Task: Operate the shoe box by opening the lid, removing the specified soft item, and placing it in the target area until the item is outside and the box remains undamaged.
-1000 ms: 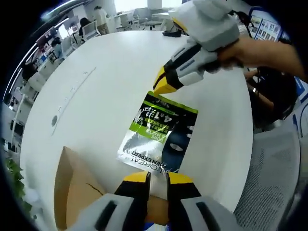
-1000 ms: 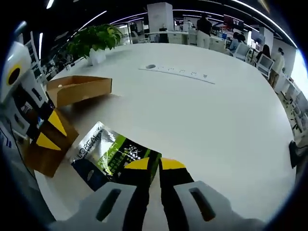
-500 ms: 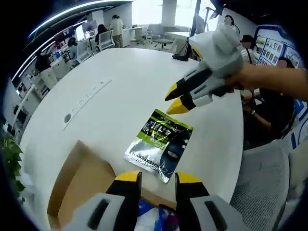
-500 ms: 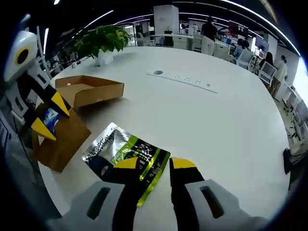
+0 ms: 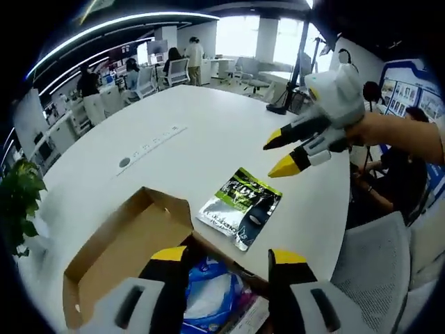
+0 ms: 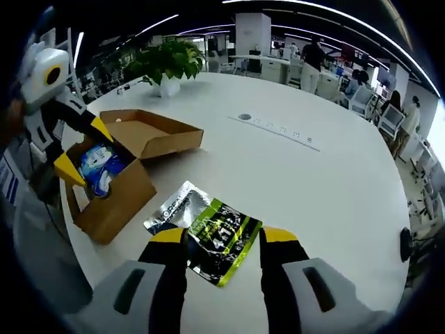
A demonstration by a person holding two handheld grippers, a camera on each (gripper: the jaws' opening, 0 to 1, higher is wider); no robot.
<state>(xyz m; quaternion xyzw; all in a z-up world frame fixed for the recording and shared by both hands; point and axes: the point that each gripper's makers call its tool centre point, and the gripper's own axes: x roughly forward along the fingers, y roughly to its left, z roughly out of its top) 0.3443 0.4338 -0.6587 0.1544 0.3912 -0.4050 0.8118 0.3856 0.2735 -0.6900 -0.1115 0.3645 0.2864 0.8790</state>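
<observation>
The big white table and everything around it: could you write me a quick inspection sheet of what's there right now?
Surface: round white table, with a power strip set in it.
Job's things: cardboard shoe box open, lid folded back, blue items inside; silver-green pouch lying flat on the table beside the box.
Clutter: potted plant.
Tongs: left tongs open above the box; right tongs open above the pouch, holding nothing.
Cables: nothing seen.
Surroundings: open office, desks, chairs, people standing.

Both views are bright and evenly lit by ceiling light strips (image 6: pixel 292 31), with daylight blowing out the far windows (image 5: pixel 240 35). The white bench (image 6: pixel 327 188) shows soft glare and faint shadows. Fisheye bending curves the edges, where detail softens.
</observation>
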